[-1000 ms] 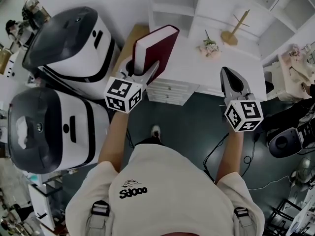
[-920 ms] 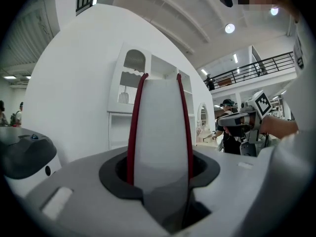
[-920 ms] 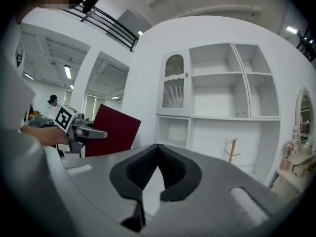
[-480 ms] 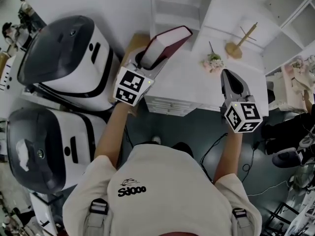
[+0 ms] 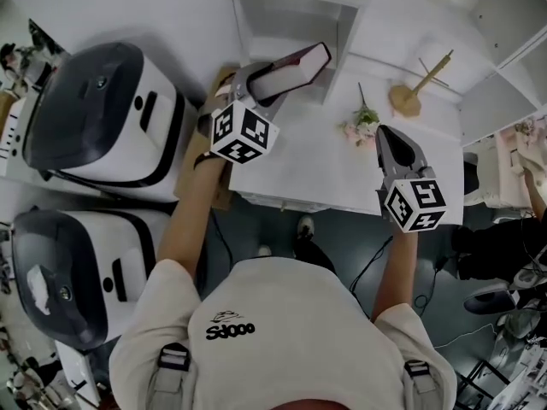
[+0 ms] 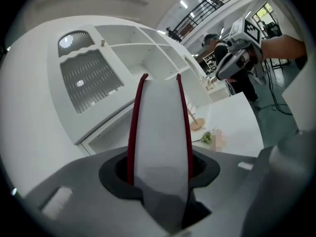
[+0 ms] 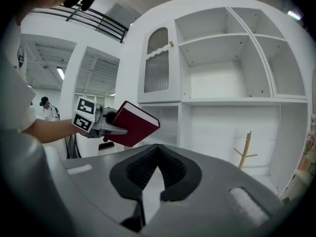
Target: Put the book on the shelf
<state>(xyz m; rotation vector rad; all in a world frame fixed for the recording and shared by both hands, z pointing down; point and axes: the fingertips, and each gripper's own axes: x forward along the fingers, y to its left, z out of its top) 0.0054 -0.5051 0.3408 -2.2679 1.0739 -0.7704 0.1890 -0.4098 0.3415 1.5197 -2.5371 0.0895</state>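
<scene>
A dark red hardcover book [image 5: 299, 63] is held by its lower end in my left gripper [image 5: 259, 82], which is shut on it. The book leans toward the lower open compartment of the white shelf unit [image 5: 291, 11]. In the left gripper view the white page edge of the book [image 6: 160, 127] stands between the jaws, with the shelf unit [image 6: 133, 53] behind it. My right gripper [image 5: 395, 150] hovers over the white desk [image 5: 308, 173], shut with nothing in it. The right gripper view shows the book [image 7: 134, 124] to the left of the right gripper [image 7: 158, 149].
A wooden peg stand [image 5: 416, 88] and a small flower sprig [image 5: 362, 126] sit on the desk to the right of the book. Two large white-and-black machines [image 5: 102, 118] [image 5: 77, 272] stand at the left. A brown cardboard piece [image 5: 201, 165] lies beside the desk.
My left gripper has carried the book forward and up toward the shelf's lower compartment, tilting it flatter. The person has stepped closer to the desk. The right gripper has hardly moved.
</scene>
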